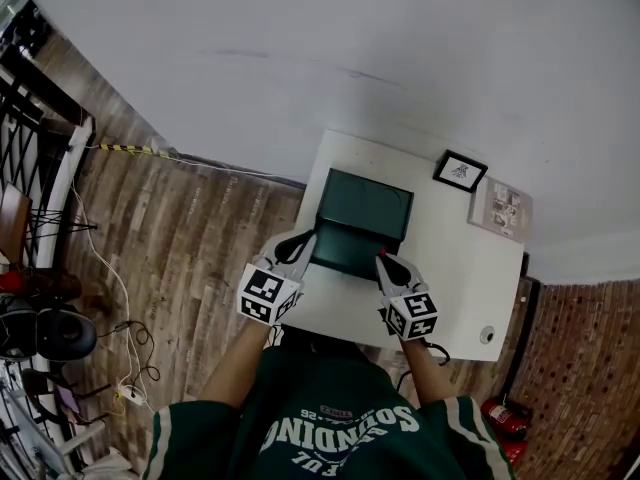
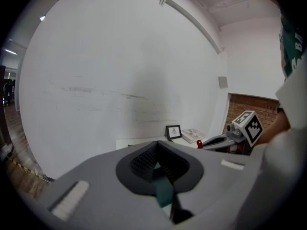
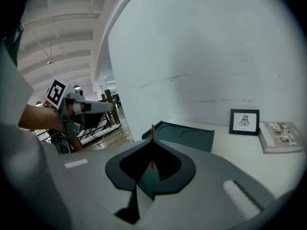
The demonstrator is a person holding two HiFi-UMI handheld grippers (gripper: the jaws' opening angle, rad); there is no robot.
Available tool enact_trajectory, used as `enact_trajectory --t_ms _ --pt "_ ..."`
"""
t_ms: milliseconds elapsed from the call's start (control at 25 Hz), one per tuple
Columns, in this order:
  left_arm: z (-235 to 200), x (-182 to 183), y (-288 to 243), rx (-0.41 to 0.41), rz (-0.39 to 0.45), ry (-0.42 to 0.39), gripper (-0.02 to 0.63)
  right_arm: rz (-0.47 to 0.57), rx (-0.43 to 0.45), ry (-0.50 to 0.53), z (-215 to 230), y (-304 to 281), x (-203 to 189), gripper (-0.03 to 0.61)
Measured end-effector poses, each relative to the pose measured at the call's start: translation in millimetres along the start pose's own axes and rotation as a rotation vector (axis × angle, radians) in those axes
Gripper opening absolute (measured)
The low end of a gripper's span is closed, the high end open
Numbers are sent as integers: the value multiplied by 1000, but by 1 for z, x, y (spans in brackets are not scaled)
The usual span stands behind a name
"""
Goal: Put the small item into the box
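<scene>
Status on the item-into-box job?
Done: the right gripper is shut on the thin red item. In hand: it hangs at the box's near right corner, and the left gripper is shut at the left one. Left: item not yet in the box.

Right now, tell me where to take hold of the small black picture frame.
Take the picture frame by its top edge, coming down from above, one finger in front and one behind. It stands upright on the table, thin front to back, so that edge likely fits between the fingers; its face offers no hold.
</scene>
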State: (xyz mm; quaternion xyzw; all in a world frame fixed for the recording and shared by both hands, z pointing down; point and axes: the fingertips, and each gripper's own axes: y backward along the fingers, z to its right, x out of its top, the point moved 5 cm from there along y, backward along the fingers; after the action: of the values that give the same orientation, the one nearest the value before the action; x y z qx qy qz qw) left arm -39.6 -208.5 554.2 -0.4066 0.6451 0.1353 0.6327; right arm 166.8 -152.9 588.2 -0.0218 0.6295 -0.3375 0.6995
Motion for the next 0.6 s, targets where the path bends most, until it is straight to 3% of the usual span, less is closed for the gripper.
enact_trajectory --t_ms 600 --pt "-35 -27 44 124 -18 67 51 -154 54 80 -11 -44 -35 12"
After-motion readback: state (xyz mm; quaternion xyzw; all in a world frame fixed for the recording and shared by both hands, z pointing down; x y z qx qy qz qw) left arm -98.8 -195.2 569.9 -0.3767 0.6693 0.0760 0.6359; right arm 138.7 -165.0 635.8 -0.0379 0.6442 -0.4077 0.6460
